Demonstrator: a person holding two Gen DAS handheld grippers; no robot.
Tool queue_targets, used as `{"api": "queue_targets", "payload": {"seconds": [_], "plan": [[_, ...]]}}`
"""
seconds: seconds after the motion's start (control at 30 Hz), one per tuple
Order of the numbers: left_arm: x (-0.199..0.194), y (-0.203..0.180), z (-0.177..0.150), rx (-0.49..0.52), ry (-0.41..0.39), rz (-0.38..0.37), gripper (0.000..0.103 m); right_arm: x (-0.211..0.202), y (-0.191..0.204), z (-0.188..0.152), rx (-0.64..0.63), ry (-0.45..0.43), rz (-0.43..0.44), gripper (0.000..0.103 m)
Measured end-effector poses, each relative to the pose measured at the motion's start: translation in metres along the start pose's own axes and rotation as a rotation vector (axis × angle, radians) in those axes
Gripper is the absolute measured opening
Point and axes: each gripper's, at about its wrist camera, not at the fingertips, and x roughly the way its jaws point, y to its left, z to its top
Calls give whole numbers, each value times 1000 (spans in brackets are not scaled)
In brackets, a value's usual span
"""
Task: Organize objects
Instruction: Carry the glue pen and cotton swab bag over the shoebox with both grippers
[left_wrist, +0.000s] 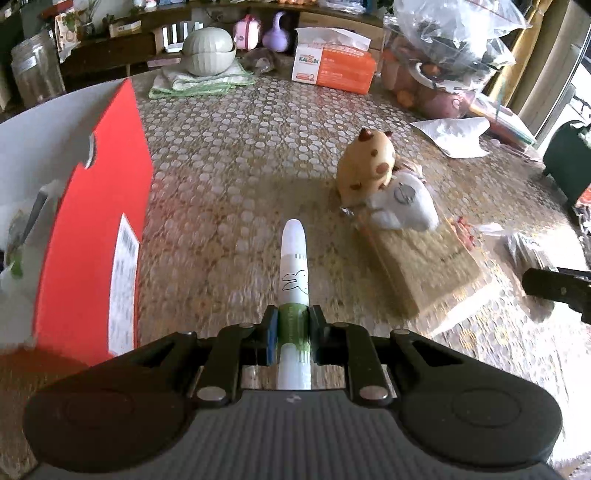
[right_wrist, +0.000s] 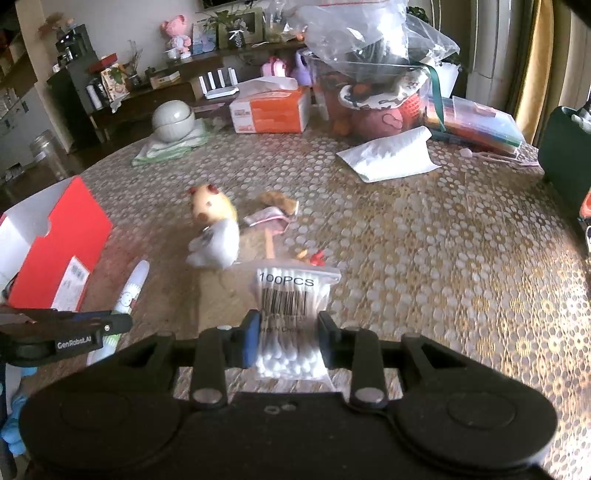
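Two grippers are loaded. Left gripper (left_wrist: 293, 328) is clamped on one white plastic tube with green band and rabbit drawing (left_wrist: 293, 266), long axis toward 12 o'clock. One open red cardboard box (left_wrist: 92, 236) on the counter (left_wrist: 240, 166) lies at 10 o'clock, nearer the left hand. Right gripper (right_wrist: 288, 338) is clamped on one clear bag of cotton swabs (right_wrist: 291, 295).

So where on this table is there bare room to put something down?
Widest bare stretch of patterned tablecloth: right of the yellow spotted toy, below the white paper sheet. Another lies between the red cardboard box, yellow toy and orange tissue box. The far right corner, around the clear plastic bags, is crowded.
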Motion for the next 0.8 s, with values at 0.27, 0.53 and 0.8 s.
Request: {"api": "queue_targets", "payload": {"seconds": [0.27, 0.53, 0.8], "plan": [[-36, 6, -20, -20, -22, -29, 16, -30, 25, -18, -25, -6, 12, 31], [-71, 17, -30, -32, -64, -53, 16, -51, 60, -28, -69, -17, 11, 31], [-101, 37, -34, -42, -99, -75, 16, -67, 103, -29, -108, -41, 41, 31]]}}
